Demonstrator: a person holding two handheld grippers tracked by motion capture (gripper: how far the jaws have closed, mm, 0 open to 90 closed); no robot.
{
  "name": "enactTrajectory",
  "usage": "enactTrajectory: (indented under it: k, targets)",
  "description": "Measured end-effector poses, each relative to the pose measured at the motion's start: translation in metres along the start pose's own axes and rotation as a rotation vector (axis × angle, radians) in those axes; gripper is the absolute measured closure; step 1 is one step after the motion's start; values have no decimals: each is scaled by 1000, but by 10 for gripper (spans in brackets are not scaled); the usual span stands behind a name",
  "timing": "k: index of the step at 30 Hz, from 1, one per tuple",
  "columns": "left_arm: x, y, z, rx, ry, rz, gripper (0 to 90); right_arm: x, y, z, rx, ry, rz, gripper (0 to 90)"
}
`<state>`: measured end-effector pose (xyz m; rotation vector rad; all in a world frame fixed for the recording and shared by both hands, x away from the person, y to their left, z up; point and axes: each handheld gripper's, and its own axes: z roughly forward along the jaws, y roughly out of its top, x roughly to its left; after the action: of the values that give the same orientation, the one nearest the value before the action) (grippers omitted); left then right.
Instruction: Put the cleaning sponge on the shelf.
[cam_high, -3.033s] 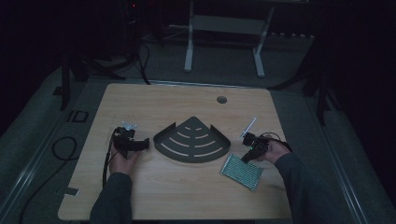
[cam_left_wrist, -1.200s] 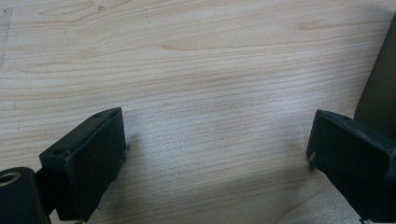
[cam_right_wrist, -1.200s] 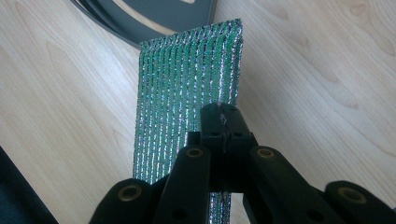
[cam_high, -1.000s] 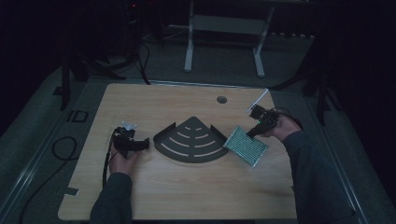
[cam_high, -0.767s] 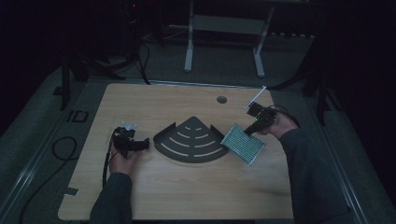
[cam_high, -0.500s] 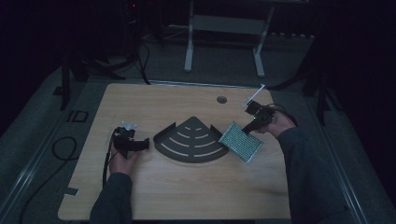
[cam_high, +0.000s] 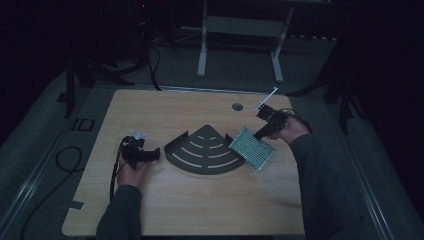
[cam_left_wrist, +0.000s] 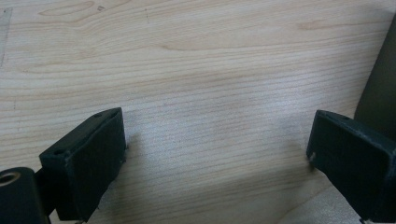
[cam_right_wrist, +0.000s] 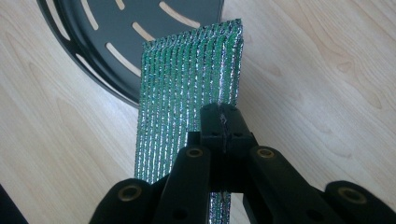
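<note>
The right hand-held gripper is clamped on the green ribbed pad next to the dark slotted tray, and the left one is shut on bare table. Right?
Not quite: the left hand-held gripper is open, jaws wide apart over bare table, as the left gripper view shows. The rest holds.

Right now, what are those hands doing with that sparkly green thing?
A person works at a wooden table. The right gripper is clamped shut on a shiny green ribbed pad and holds it over the edge of a dark fan-shaped slotted tray. The left gripper sits open on the table beside the tray, holding nothing.
</note>
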<state>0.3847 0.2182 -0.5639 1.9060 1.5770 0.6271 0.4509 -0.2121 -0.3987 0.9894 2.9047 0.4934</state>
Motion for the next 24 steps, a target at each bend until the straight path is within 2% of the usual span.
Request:
enactTrajectory:
  k: [24]
  targets:
    - [0,0,0,0,0,0,49,9,31,9,-28,5,13,897]
